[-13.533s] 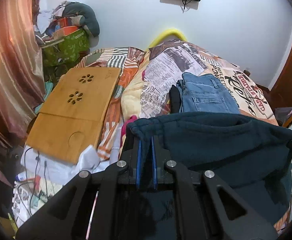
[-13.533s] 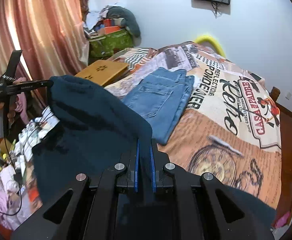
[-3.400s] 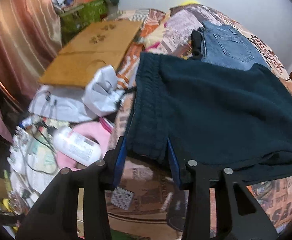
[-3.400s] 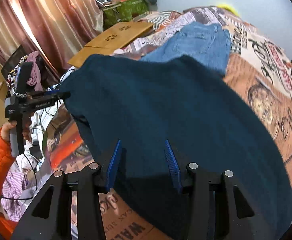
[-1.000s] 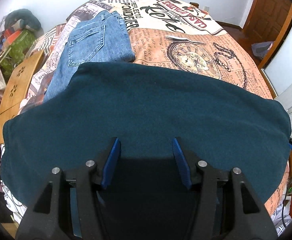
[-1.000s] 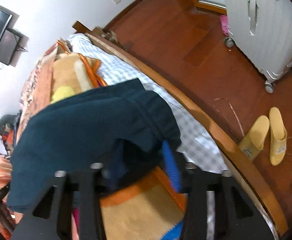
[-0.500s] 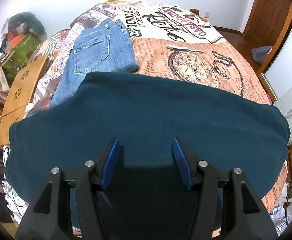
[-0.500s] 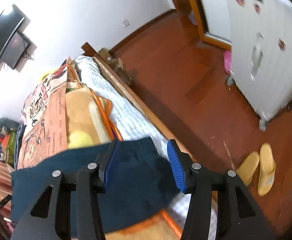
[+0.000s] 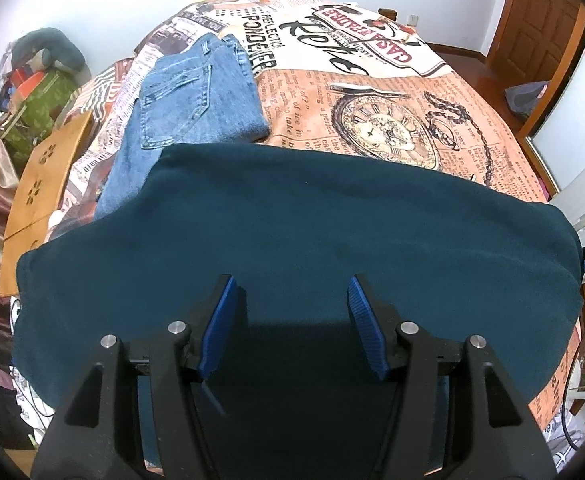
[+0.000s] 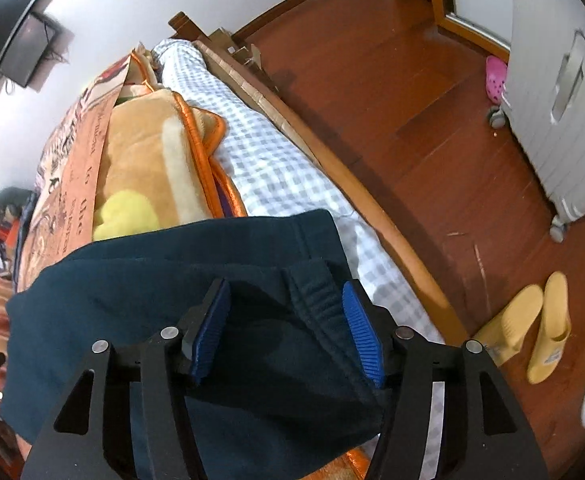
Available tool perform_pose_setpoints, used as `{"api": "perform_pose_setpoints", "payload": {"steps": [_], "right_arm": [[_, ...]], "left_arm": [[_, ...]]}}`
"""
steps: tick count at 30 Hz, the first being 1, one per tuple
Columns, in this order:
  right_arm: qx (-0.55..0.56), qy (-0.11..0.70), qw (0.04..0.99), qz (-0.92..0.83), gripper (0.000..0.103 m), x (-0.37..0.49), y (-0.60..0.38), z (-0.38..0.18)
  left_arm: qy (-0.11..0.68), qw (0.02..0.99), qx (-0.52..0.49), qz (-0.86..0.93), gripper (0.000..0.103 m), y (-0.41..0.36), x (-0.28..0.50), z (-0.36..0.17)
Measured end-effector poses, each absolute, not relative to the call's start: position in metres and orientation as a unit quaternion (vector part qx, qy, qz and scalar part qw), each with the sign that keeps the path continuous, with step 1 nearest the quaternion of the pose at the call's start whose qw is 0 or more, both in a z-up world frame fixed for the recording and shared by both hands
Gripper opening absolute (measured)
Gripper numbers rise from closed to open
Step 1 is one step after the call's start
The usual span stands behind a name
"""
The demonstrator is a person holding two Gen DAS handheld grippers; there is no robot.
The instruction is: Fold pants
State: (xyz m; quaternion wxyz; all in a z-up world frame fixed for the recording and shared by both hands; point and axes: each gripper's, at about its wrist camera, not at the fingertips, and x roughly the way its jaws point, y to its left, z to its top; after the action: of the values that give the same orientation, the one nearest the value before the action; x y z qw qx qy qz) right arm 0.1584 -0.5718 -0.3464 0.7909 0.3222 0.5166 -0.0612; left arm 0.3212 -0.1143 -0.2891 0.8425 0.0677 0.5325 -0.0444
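Pants [image 9: 292, 240] lie spread along the bed's [image 10: 276, 160] near edge, just short of the jeans [image 9: 188, 96], the right gripper [image 10: 288, 320] just opening off the waistband corner, the left gripper [image 9: 292, 320] wide and empty above the cloth, so folding can begin.

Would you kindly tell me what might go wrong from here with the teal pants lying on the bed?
The teal pants end beside the mattress edge, so they may slide off. The right gripper, jaws just opened, straddles the ribbed waistband and could snag it. The folded jeans lie close behind, so a fold could overlap them.
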Motion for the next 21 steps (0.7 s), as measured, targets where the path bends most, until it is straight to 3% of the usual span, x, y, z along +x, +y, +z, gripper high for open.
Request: {"api": "perform_pose_setpoints", "payload": {"steps": [9,18,19,21], "right_arm": [[0.346,0.512,0.786,-0.036,0.052,0.166,-0.574,-0.366],[0.302,0.504,0.808,-0.05,0.018,0.171,-0.566,-0.357],[0.298,0.501,0.811,-0.055,0.011,0.17,-0.568,-0.354],[0.297,0.489,0.818,-0.063,0.011,0.165,-0.573,-0.346]], "left_arm": [[0.529,0.844,0.075,-0.04,0.063,-0.126,0.318,-0.301],[0.531,0.843,0.075,-0.04,0.064,-0.125,0.318,-0.301],[0.531,0.843,0.076,-0.039,0.064,-0.124,0.317,-0.3],[0.531,0.843,0.078,-0.04,0.064,-0.125,0.317,-0.3]]}}
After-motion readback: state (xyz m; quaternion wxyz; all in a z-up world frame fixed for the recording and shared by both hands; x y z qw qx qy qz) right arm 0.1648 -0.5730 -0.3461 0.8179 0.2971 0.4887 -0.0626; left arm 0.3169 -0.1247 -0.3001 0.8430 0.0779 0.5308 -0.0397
